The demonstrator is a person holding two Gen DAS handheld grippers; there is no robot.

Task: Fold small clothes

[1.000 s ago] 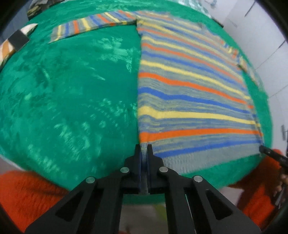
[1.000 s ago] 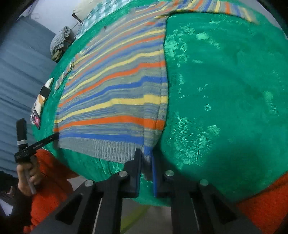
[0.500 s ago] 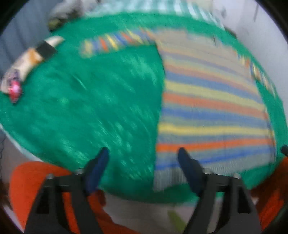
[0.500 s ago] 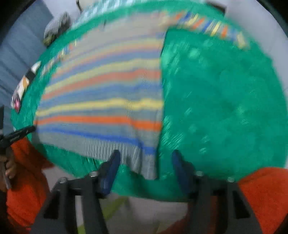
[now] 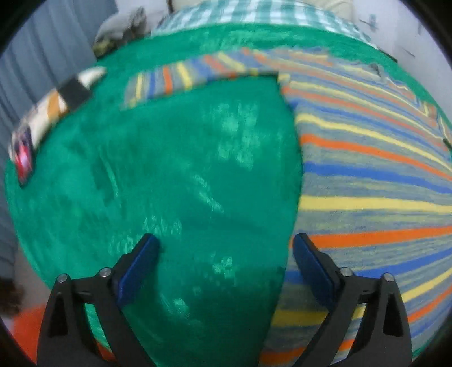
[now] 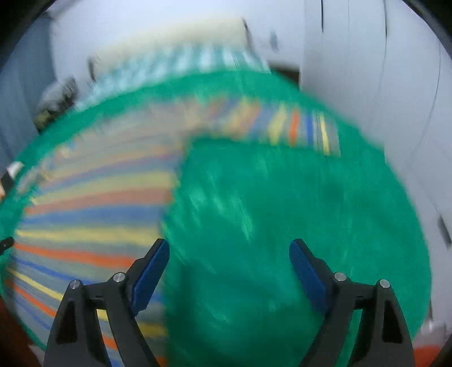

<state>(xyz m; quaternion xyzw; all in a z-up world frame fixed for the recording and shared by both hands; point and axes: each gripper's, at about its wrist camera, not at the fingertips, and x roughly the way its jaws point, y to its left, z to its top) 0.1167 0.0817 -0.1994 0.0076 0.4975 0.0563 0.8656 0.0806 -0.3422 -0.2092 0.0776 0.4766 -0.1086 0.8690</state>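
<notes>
**Both grippers spread wide above the green blanket, striped sweater laid flat**

Presently, the left gripper [image 5: 226, 254] is seen with its blue-padded fingers [image 5: 137, 268] held wide apart, nothing caught between them. Its left finger is seen over the green blanket [image 5: 175, 175], while its right finger is seen at the side edge of the striped sweater [image 5: 373, 180]; whether the pad touches the knit cannot be told. The sweater is spread flat on the blanket, filling the right half of the left wrist view, and one sleeve [image 5: 180, 79] is stretched out to the left across the far part of the blanket. Near the blanket's left edge a patterned cloth item [image 5: 53, 107] is laid, well apart from the sweater. Checked bedding [image 5: 254, 14] is visible beyond the blanket.

The right gripper [image 6: 228, 259] is likewise held with fingers [image 6: 149, 271] wide apart and empty. The right wrist view is blurred. In it the sweater [image 6: 90, 214] is seen on the left, its other sleeve [image 6: 282, 127] extended to the right at the far side, and bare blanket [image 6: 282, 203] is seen between the two fingers. A white wall [image 6: 367, 70] is seen behind.
</notes>
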